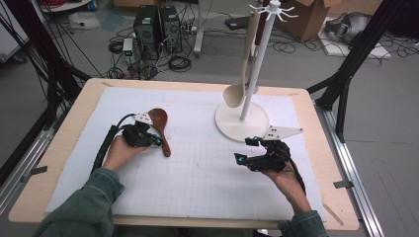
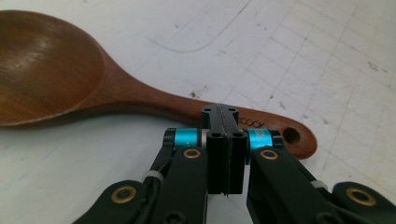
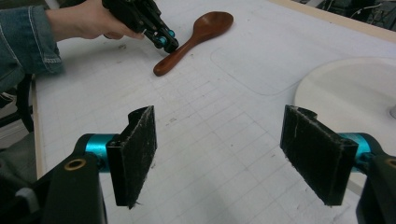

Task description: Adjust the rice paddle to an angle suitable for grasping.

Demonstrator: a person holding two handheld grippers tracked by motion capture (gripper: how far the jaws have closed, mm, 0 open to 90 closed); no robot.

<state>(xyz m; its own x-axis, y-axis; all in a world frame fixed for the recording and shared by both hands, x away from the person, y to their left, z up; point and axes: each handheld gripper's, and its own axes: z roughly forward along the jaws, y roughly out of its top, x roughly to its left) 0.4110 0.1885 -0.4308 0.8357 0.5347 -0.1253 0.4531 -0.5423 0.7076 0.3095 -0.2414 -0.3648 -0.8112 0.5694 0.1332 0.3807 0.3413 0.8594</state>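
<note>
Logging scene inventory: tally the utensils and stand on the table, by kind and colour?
Dark brown wooden spoon: 1, lying on the mat
Pale wooden spoon: 1, hanging on the stand
White hook stand: 1
Total: 3

Mat [image 1: 197,177] lies on table [image 1: 64,143], covering most of top. Spoon [image 1: 160,123] lies flat on mat, left-centre, bowl twd far edge, handle twd person. Left gripper [image 1: 154,141] just left of spoon handle, tips at handle nr its end. Stand [image 1: 242,121] w/ round base on mat, right of centre, far half; ladle [image 1: 237,91] hangs from its top, left of pole. Right gripper [image 1: 245,149] in front of base, well apart from spoon.
</note>
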